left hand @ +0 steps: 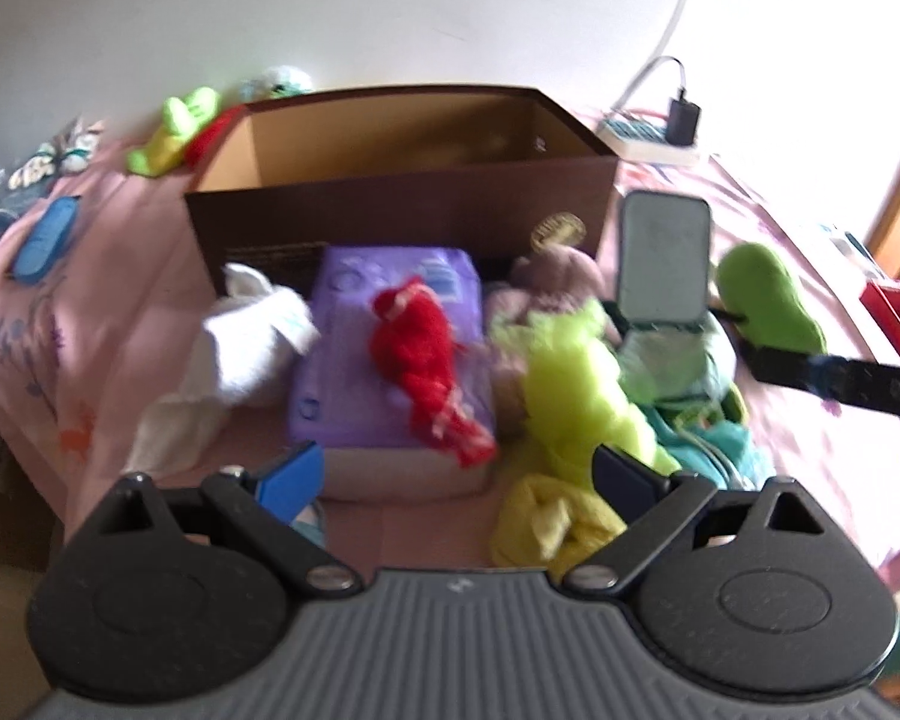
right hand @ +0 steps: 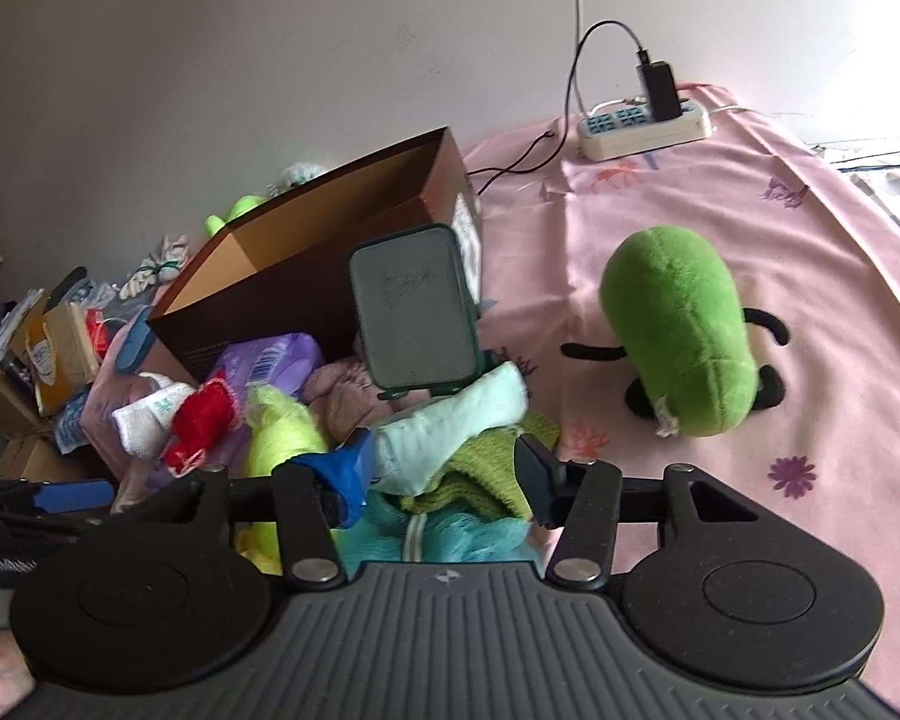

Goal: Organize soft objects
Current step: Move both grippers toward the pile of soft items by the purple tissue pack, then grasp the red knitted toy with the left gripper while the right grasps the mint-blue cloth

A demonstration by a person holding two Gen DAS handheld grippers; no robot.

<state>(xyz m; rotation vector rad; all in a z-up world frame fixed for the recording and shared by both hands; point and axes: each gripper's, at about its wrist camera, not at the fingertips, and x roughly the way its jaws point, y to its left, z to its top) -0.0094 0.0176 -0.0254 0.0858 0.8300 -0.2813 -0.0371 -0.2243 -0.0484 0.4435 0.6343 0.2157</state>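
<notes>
- While the brown cardboard box [left hand: 402,204] stands open at the far side of the pink bedsheet [right hand: 720,192], the soft things lie heaped against its near wall.
- Left gripper [left hand: 457,477] hangs released, jaws wide, above a purple packet [left hand: 390,354] carrying a red knitted toy [left hand: 426,360].
- Right gripper [right hand: 444,480] is spread over a pale mint cloth [right hand: 456,426] between its fingers; whether they touch it, I cannot tell.
- A green plush toy [right hand: 684,330] sits apart, right.
- Writing on the box is unreadable.
</notes>
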